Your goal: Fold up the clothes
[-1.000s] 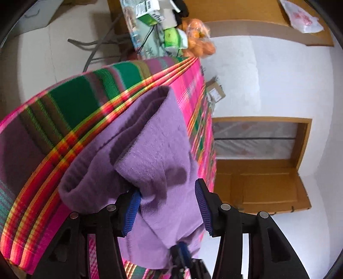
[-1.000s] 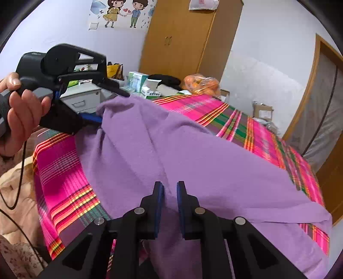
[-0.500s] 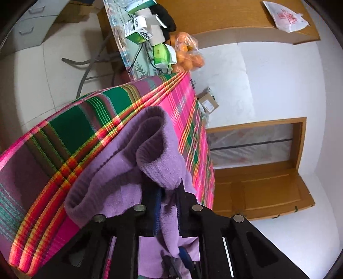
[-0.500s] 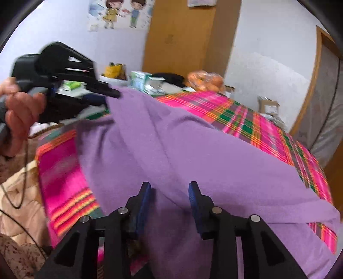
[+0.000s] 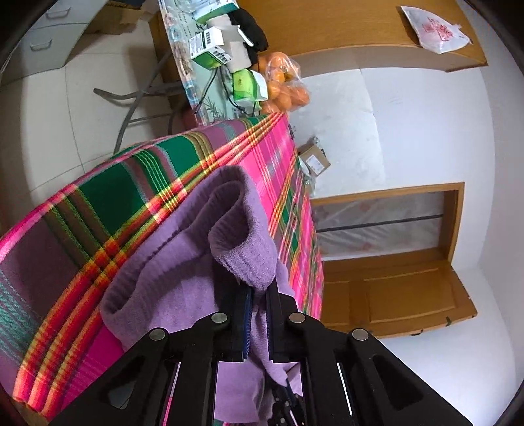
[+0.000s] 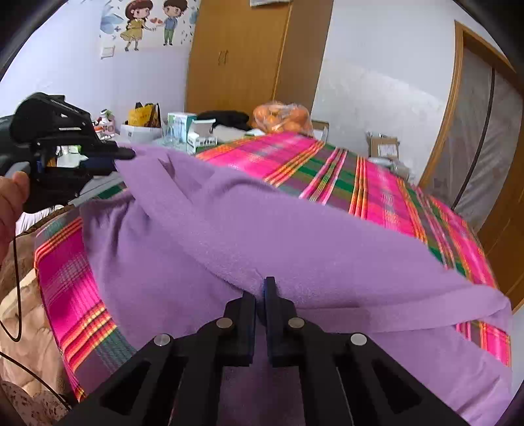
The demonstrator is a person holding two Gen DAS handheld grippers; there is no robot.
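Nearest to us in the right wrist view, our right tool has its two fingers drawn almost together on a raised fold of the purple garment, which is pinched between the pads. In the left wrist view our left tool is likewise nearly closed, clamping a ribbed edge of the same purple garment, which loops up in front of the fingers. From the right side we see the left tool lifting that corner off the surface, gripped by a hand at the picture's left edge.

The garment lies spread across the plaid cover in pink, green and orange stripes; we cannot tell whether a bed or a worktop lies under it. Beyond the far edge of the cover stands a cluttered worktop carrying small boxes and a clear bag of oranges. Farther back we see a wooden wardrobe, a cartoon wall sticker and a wooden door frame.
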